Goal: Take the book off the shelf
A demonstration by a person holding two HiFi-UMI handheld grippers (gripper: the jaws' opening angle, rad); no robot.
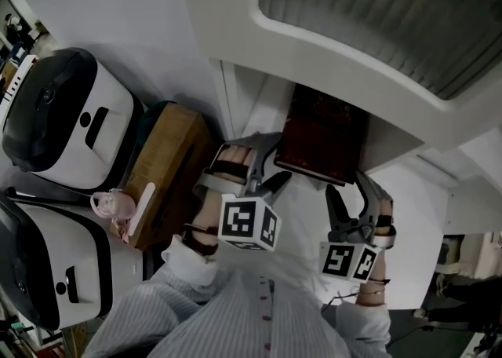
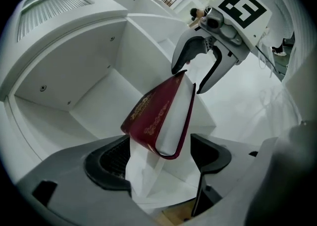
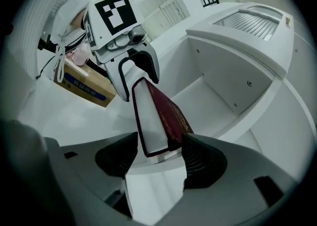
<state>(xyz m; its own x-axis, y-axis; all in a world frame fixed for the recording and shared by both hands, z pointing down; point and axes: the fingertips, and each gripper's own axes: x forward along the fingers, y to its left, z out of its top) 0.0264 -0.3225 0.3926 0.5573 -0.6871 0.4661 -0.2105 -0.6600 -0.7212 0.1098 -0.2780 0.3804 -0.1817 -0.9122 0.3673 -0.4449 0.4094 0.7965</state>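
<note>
Head view: dark red book [image 1: 321,136] lies at the mouth of the white shelf [image 1: 345,42], under its overhang, above the white table [image 1: 416,219]. Left gripper [image 1: 271,164] is at its near-left corner, right gripper [image 1: 351,195] at its near-right corner. Cardboard box [image 1: 169,168] and two white-and-black appliances [image 1: 63,113] sit off to the left.

Left gripper view: jaws spread wide. The book's [image 2: 153,116] corner sits between them, tilted, page edge showing, with a clear gap on the right side and no pinch. The other gripper is at its far end.

Right gripper view: jaws spread. The book [image 3: 166,121] is between them with a gap on the left; its cover is just beside the right jaw.
</note>
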